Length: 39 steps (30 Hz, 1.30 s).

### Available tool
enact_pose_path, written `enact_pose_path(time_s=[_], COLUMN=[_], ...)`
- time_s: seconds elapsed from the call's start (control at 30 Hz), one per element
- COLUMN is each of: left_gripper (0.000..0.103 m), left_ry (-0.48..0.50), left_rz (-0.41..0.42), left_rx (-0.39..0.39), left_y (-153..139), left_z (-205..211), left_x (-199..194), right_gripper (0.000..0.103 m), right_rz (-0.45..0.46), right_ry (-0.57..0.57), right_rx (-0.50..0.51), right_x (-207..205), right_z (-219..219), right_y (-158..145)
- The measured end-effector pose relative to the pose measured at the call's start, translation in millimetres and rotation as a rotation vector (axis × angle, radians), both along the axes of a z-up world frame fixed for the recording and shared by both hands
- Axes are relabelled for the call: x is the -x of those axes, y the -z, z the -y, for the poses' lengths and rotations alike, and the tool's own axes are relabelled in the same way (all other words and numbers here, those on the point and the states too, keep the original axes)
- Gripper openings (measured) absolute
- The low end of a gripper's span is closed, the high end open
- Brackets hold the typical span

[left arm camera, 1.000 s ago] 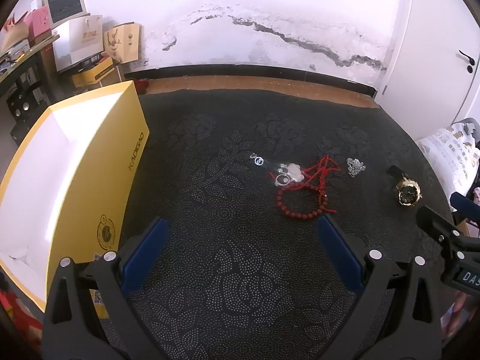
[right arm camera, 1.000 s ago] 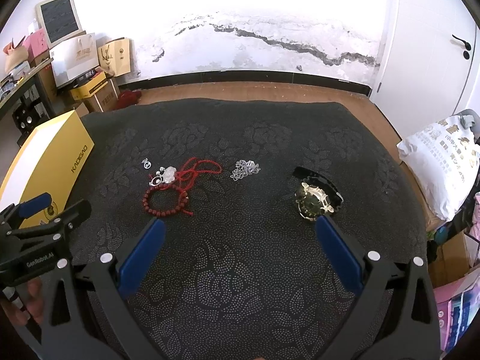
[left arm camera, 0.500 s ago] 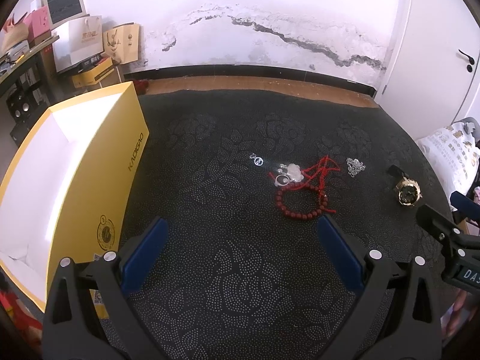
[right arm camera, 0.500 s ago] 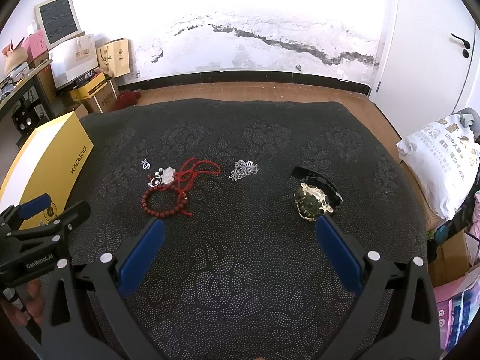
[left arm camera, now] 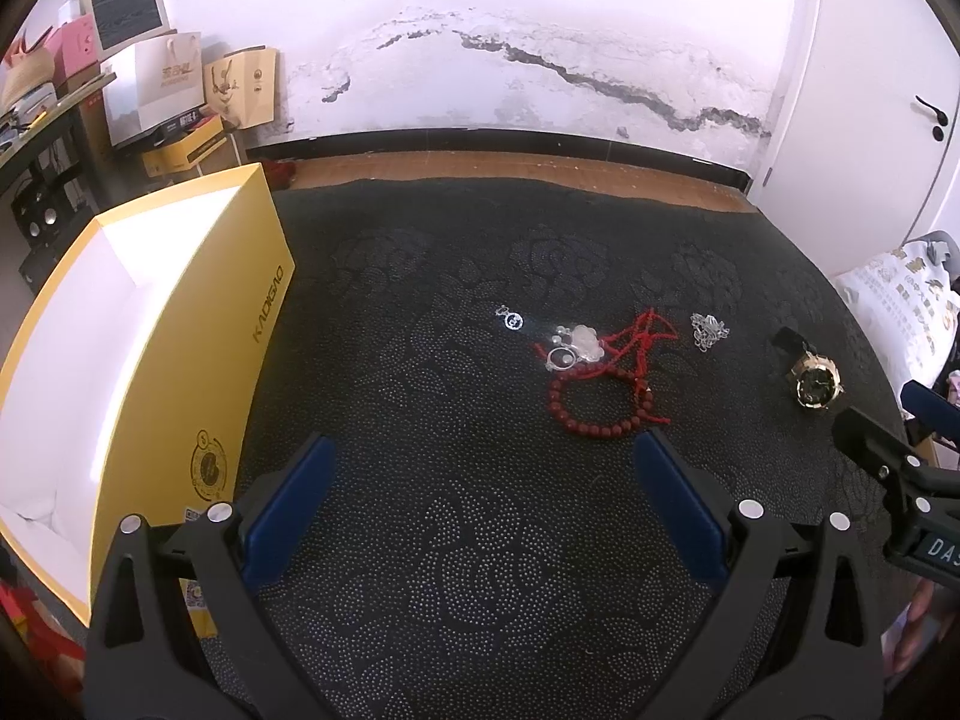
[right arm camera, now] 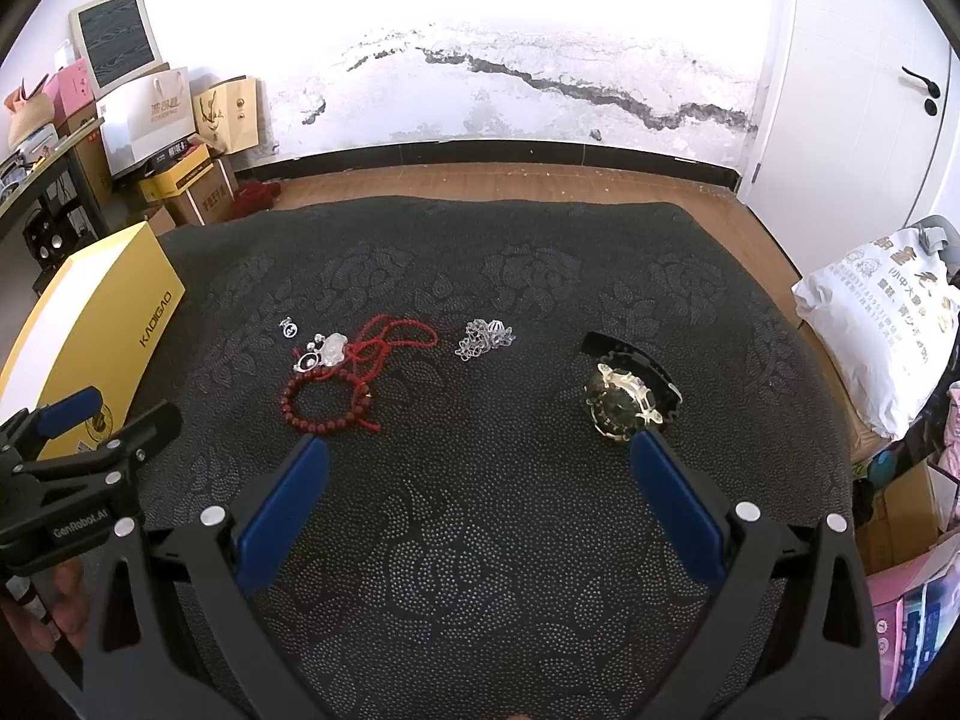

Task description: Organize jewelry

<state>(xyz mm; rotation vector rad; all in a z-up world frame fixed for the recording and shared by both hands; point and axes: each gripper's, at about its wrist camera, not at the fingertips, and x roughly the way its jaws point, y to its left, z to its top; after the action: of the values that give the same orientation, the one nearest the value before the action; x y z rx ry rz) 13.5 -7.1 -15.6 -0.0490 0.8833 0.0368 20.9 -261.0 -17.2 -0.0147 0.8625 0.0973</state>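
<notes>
Gold wristwatch (right arm camera: 624,402) lay just beyond our right gripper (right arm camera: 480,498), whose jaws gaped empty like our left gripper's (left arm camera: 480,495); we judged centring them first wisest, yellow box (left arm camera: 198,360) far left.

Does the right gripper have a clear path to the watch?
Probably yes. The right gripper is open and empty, the watch lies just past its right finger, and nothing sits between them.

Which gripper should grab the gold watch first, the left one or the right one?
Probably the right gripper. The gold watch lies just beyond its right fingertip, and it is open. From the left gripper, also open, the watch sits far off to the right.
</notes>
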Motion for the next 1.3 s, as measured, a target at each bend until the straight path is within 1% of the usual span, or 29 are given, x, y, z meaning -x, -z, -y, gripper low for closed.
enact_pose_path(time_s=[0.63, 1.07, 1.23, 1.3], left_gripper=[0.097, 0.097, 0.097, 0.097], left_ry=[0.01, 0.031, 0.033, 0.025], left_rz=[-0.006, -0.021, -0.04, -0.051], left_rx=[-0.004, -0.016, -0.015, -0.027], left_y=[3, 10, 25, 35], left_z=[4, 21, 32, 36], left_x=[-1, -8, -23, -33], right_gripper=[0.097, 0.097, 0.097, 0.097], right_rz=[0.005, 0.006, 0.002, -0.001], right_ry=[0.003, 0.017, 0.031, 0.038], right_rx=[0.001, -0.007, -0.015, -0.017], right_x=[1, 2, 1, 0], right_z=[2, 17, 26, 29], right_y=[1, 1, 4, 6])
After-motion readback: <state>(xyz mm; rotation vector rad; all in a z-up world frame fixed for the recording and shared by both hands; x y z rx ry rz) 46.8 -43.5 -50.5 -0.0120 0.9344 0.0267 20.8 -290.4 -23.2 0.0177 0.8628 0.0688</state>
